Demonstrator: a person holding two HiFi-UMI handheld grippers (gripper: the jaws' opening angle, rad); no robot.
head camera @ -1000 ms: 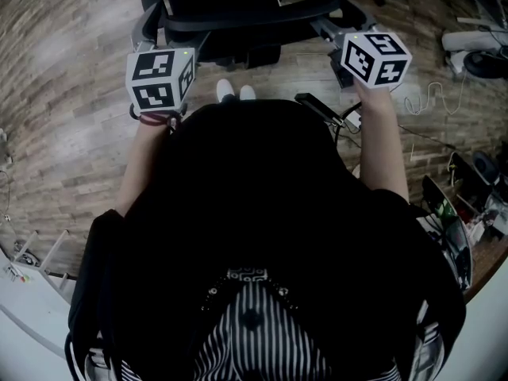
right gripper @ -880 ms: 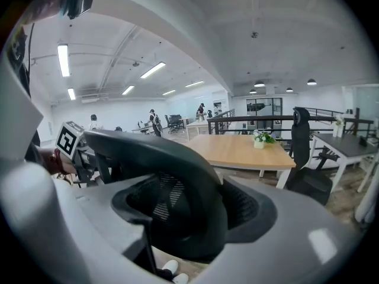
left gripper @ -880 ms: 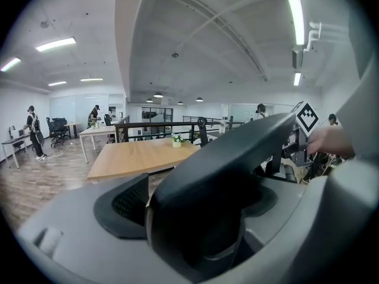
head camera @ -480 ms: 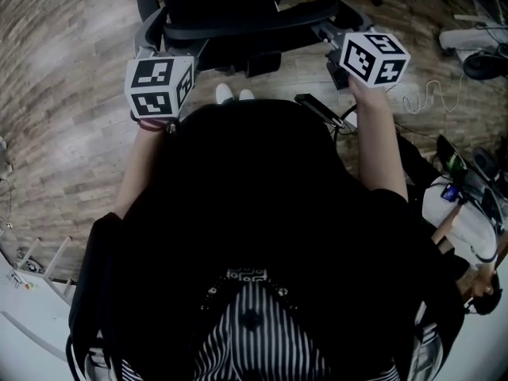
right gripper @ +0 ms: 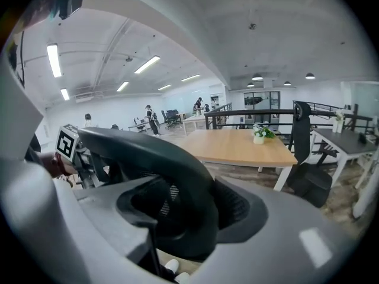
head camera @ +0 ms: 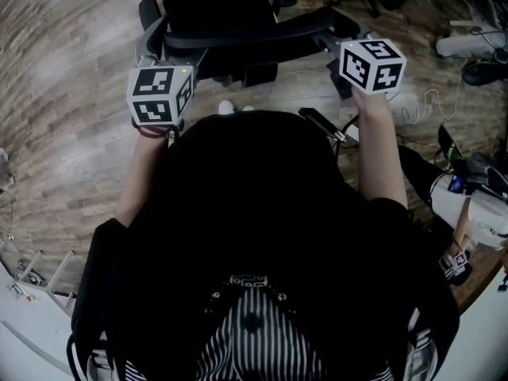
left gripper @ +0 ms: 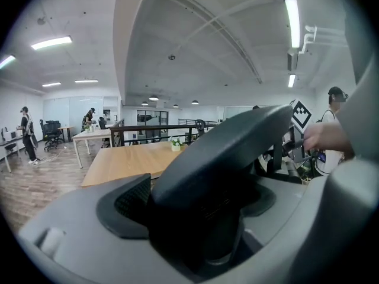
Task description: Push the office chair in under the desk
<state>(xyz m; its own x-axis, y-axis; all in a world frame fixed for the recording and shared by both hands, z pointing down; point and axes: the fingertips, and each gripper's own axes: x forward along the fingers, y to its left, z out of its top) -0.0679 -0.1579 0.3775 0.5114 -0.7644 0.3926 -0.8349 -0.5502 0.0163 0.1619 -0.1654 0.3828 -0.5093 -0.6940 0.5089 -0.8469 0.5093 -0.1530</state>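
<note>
The black office chair (head camera: 213, 5) stands in front of me on the wood floor, its curved backrest rim (head camera: 238, 30) nearest me. My left gripper (head camera: 156, 62) is at the rim's left end and my right gripper (head camera: 345, 50) at its right end. In the left gripper view the backrest rim (left gripper: 231, 152) fills the gap of the left gripper (left gripper: 201, 209), which is shut on it. In the right gripper view the rim (right gripper: 160, 158) lies between the closing jaws of the right gripper (right gripper: 177, 218), touching both sides. A wooden desk (right gripper: 237, 147) stands beyond the chair.
A small potted plant (right gripper: 259, 134) sits on the desk. Another chair (right gripper: 303, 152) stands at the desk's right. Cables (head camera: 425, 101) and a chair base (head camera: 472, 50) lie on the floor at right. A black bar (head camera: 321, 122) lies near my feet. People stand in the distance.
The chair has moved away from me, toward the top of the head view, and both grippers have gone forward with it. My feet have followed.
</note>
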